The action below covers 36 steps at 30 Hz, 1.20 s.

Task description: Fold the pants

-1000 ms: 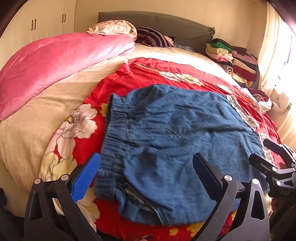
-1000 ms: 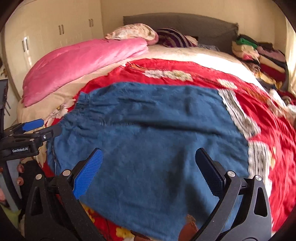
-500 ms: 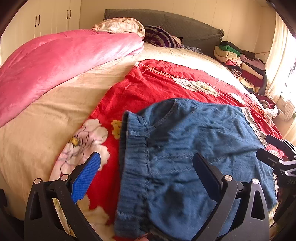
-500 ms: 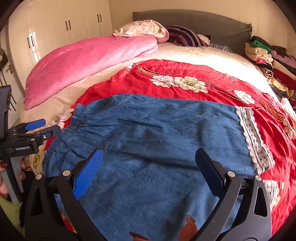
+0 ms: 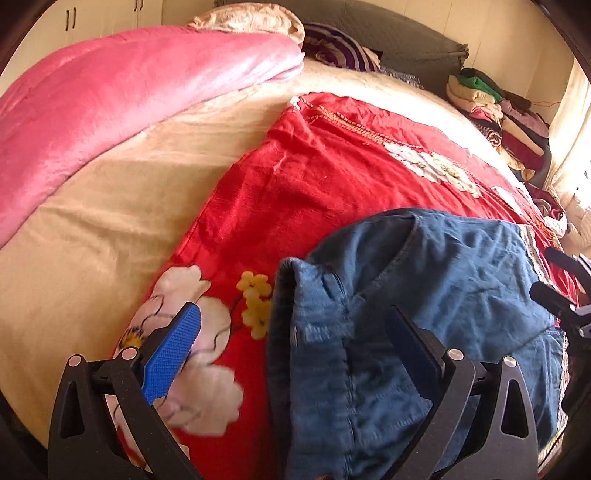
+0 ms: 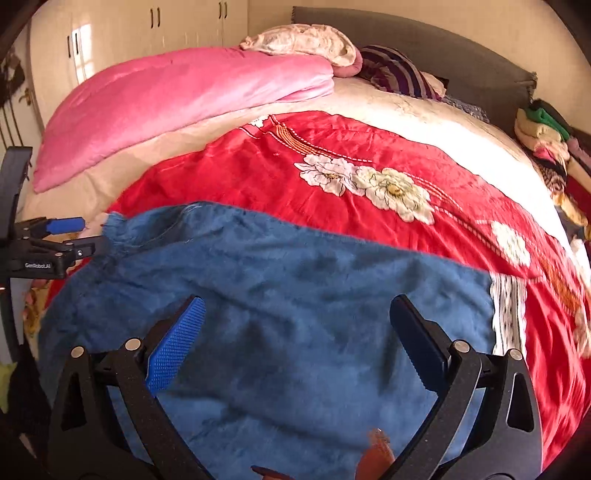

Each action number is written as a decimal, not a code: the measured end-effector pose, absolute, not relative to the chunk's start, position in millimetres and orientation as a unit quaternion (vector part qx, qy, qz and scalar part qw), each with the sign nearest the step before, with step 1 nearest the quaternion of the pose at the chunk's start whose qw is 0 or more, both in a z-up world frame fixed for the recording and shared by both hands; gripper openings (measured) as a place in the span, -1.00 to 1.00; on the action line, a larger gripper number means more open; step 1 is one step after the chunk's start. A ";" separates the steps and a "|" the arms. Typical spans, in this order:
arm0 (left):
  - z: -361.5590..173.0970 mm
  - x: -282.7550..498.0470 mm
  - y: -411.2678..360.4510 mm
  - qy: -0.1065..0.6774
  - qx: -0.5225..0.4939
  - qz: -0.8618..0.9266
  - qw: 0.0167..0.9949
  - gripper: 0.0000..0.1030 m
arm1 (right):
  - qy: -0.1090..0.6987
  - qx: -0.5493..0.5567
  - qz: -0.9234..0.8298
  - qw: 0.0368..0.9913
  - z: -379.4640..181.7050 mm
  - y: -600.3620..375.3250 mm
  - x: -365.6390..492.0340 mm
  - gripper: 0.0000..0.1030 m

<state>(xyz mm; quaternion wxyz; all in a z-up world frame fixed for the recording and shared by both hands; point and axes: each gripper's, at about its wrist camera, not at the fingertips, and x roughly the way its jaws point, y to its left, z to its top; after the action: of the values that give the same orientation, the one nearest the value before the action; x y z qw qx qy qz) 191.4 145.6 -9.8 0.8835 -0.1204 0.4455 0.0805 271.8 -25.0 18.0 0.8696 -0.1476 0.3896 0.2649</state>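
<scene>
Blue denim pants (image 6: pixel 288 306) lie flat on a red flowered blanket (image 6: pixel 332 173) on the bed. Their elastic waistband (image 5: pixel 284 332) is at the left, and a white lace hem (image 6: pixel 508 314) is at the right. My left gripper (image 5: pixel 291 328) is open and empty, hovering over the waistband end. It also shows at the left edge of the right wrist view (image 6: pixel 70 236). My right gripper (image 6: pixel 295 321) is open and empty above the middle of the pants. Its fingers show at the right edge of the left wrist view (image 5: pixel 561 288).
A rolled pink quilt (image 6: pixel 177 99) lies along the far left of the bed. Pillows (image 6: pixel 306 40) rest against the grey headboard (image 6: pixel 461 59). A stack of folded clothes (image 6: pixel 550 147) sits at the far right. White wardrobes (image 6: pixel 147 33) stand behind.
Both grippers have pulled back and risen, so the pants sit lower in each view and more of the red blanket shows. The left view has swung to the left. Both stay open.
</scene>
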 end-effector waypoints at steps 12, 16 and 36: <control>-27.6 223.5 154.8 0.444 -0.135 0.046 0.884 0.84 | 0.425 -0.177 0.268 0.846 -6.2 0.1 325.9 0.84; -27.3 226.0 153.4 0.435 -0.131 0.037 0.890 -0.08 | 0.418 -0.206 0.265 0.844 -11.0 8.0 332.4 0.84; 22.1 167.6 137.4 0.314 -0.103 0.007 0.944 -0.39 | 0.379 -0.283 0.327 0.818 -19.0 51.9 336.0 0.10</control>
<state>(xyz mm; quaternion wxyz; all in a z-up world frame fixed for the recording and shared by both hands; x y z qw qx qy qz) 167.6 137.4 22.1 0.9437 -0.1031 0.3144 0.0066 336.0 51.9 -19.0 0.8180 -0.2827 0.3793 0.3271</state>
